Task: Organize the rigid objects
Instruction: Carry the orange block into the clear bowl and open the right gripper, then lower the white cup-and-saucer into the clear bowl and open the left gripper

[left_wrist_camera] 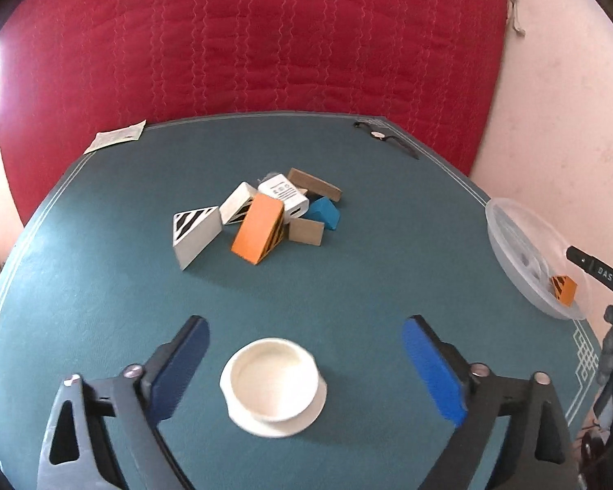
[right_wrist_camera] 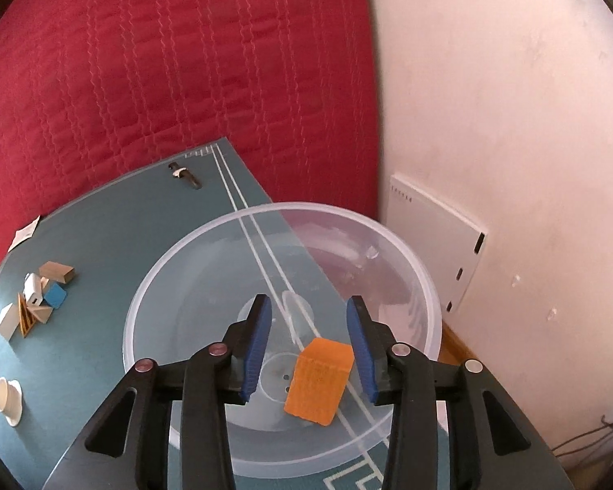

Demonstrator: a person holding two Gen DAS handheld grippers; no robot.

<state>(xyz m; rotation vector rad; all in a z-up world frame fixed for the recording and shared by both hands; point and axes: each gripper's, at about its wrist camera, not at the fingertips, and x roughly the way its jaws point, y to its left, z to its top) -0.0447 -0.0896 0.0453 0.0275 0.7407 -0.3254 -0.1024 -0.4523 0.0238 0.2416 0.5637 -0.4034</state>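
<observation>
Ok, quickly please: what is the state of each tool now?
Left tool: open, holds nothing; the white cup stands free between its fingers.
Right tool: open, the orange block lies free in the clear bowl.

I think I am working in a home, likely a bedroom: a red quilted bedspread (left_wrist_camera: pixel 265 41) lies behind the green felt table (left_wrist_camera: pixel 102 286), beside a plain pinkish wall (right_wrist_camera: pixel 511 122) and a strip of wooden floor (right_wrist_camera: pixel 455 345).

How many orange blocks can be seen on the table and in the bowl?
2. One orange wedge lies in the pile at the middle of the table. One orange block lies in the clear bowl at the table's edge. The pile may hide others.
</observation>
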